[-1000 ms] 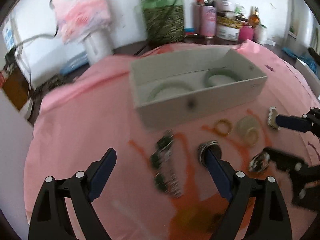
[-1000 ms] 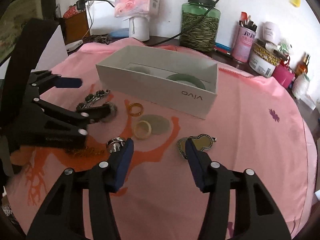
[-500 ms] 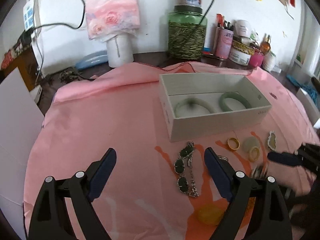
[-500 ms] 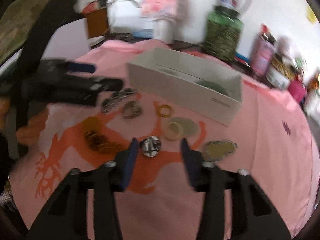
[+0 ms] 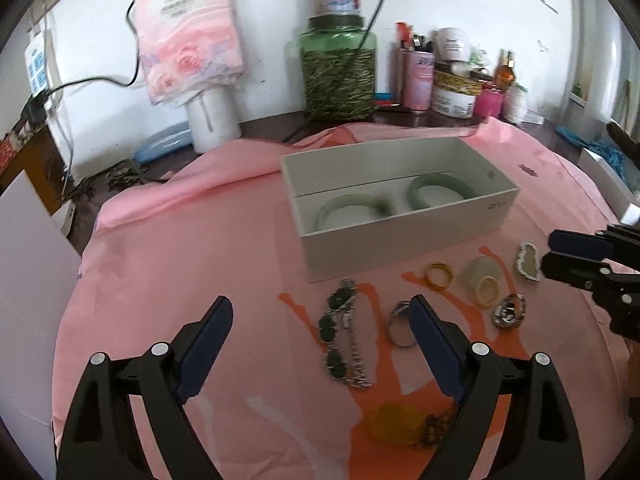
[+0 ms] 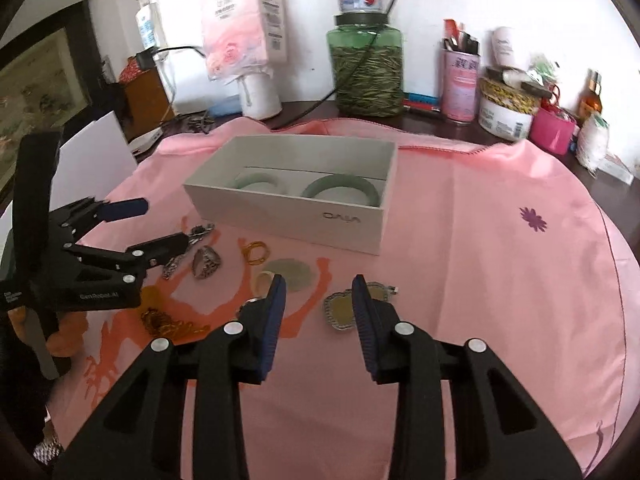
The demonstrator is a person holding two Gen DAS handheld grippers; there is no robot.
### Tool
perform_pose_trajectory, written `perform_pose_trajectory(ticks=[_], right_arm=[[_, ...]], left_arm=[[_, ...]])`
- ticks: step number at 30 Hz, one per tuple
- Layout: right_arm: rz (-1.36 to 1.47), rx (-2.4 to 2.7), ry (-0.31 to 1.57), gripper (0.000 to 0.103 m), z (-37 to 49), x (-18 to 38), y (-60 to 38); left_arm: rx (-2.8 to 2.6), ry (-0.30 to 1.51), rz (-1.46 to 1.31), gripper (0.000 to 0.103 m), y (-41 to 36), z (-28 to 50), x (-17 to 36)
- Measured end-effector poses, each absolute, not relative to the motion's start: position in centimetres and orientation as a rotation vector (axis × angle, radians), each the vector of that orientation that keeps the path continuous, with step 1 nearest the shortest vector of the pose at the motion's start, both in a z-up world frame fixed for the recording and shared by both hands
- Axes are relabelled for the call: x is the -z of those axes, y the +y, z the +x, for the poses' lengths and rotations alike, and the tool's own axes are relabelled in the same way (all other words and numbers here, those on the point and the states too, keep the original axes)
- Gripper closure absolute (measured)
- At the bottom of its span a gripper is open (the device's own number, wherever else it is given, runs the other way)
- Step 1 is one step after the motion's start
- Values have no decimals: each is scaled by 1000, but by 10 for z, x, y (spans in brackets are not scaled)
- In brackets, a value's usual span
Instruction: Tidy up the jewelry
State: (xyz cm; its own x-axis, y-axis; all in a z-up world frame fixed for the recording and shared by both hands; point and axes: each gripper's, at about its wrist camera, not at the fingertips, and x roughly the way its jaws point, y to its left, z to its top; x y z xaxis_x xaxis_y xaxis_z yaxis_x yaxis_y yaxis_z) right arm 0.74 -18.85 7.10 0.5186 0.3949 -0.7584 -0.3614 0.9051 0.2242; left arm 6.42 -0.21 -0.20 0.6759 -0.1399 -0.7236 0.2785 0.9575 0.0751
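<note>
A white open box [image 5: 404, 236] [image 6: 280, 216] holds two green jade bangles [image 5: 440, 190] [image 6: 340, 190]. In front of it on the pink cloth lie a green-stone bracelet [image 5: 338, 328], a silver ring [image 5: 400, 324], an amber ring [image 5: 439, 275] [image 6: 256, 252], a pale jade disc [image 6: 290, 274], a gourd pendant [image 5: 528, 260] [image 6: 344, 312] and a gold chain [image 6: 168, 326]. My left gripper [image 5: 320, 316] [image 6: 156, 224] is open and empty above the bracelet. My right gripper [image 6: 319, 294] [image 5: 560, 254] is open and empty, just above the gourd pendant.
At the back stand a green glass jar [image 5: 340, 72], a pink tissue pack [image 5: 188, 28], a pink cup of tools [image 6: 460, 80] and small pots [image 6: 506, 114]. A white board [image 5: 28, 272] stands at the left. The pink cloth [image 6: 500, 280] covers the table.
Both grippers have pulled back and up from the jewelry. The right gripper's jaws have narrowed and swung from the silver ring toward the gourd pendant. No piece was taken.
</note>
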Motion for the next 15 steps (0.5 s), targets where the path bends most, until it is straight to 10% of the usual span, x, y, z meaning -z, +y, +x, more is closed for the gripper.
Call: perform_pose_trajectory(ticks=[15], right_arm=[[-26, -470, 919, 58, -1, -69, -176]], left_arm=[[415, 780, 310, 42, -40, 47, 15]])
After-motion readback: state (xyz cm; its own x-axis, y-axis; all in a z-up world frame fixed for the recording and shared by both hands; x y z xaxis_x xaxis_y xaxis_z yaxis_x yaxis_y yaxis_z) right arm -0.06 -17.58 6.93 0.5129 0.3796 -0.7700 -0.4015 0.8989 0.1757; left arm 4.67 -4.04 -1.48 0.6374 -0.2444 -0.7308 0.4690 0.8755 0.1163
